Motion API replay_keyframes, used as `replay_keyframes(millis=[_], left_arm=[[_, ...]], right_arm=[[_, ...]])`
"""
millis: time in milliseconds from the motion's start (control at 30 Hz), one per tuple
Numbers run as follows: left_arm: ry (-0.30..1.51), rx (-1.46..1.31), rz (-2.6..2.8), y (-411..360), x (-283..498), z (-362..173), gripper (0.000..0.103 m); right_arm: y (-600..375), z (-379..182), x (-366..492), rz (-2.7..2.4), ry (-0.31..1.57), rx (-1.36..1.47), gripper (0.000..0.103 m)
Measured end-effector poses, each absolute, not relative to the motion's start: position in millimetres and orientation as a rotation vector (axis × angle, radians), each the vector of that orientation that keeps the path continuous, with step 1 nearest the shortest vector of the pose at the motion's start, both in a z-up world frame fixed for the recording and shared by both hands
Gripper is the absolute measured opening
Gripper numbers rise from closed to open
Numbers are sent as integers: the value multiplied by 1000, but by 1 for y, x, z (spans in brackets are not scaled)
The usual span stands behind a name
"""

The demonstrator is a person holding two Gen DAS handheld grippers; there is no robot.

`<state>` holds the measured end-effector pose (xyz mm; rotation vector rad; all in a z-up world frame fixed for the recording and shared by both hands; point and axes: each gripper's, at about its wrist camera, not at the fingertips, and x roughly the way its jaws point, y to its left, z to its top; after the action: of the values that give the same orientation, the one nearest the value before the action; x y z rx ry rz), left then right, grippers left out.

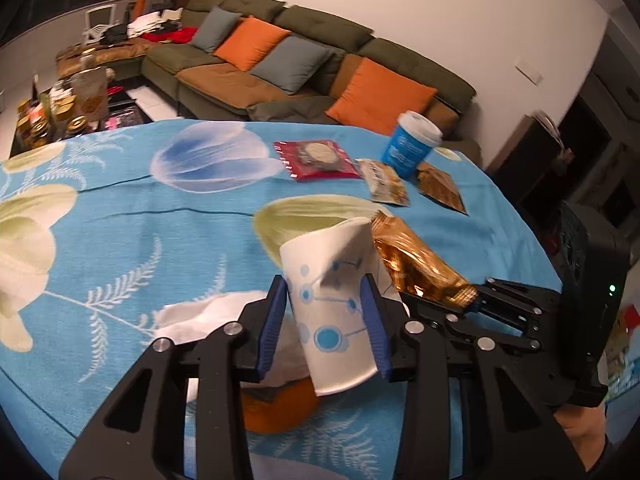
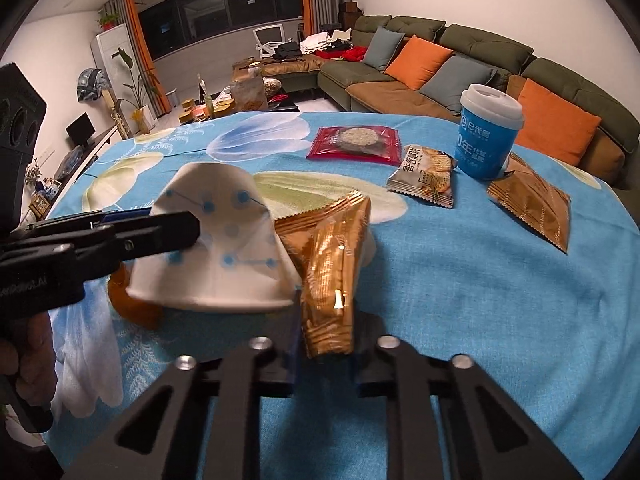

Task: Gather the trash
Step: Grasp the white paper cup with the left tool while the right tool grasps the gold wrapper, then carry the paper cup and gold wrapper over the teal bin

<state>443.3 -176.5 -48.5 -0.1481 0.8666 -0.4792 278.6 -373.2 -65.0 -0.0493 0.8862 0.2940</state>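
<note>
The left tongs (image 1: 326,320) squeezed the paper cup (image 1: 336,312) above the bench (image 1: 160,220); the right tongs (image 2: 324,344) pinched the gold wrapper (image 2: 328,264); squeezing harder might crush the cup so it slipped out.

The squashed white paper cup with blue dots (image 1: 336,312) looks smooth and matt, the crinkly gold foil wrapper (image 2: 328,276) is shiny, and the soft blue flowered cloth on the table (image 2: 460,300) looks fuzzy and dull.
</note>
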Motion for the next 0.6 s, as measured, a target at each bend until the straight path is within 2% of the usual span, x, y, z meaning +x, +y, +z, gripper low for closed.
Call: replay_keyframes(millis=[333,600], left_arm=[[788,-98,-508,-186,424,-33,31],[673,-141,-465,-148,391,3,31]], right_arm=[[-381,-56,268,265,838,-31,14],[-389,-30,248,256,765,-5,14]])
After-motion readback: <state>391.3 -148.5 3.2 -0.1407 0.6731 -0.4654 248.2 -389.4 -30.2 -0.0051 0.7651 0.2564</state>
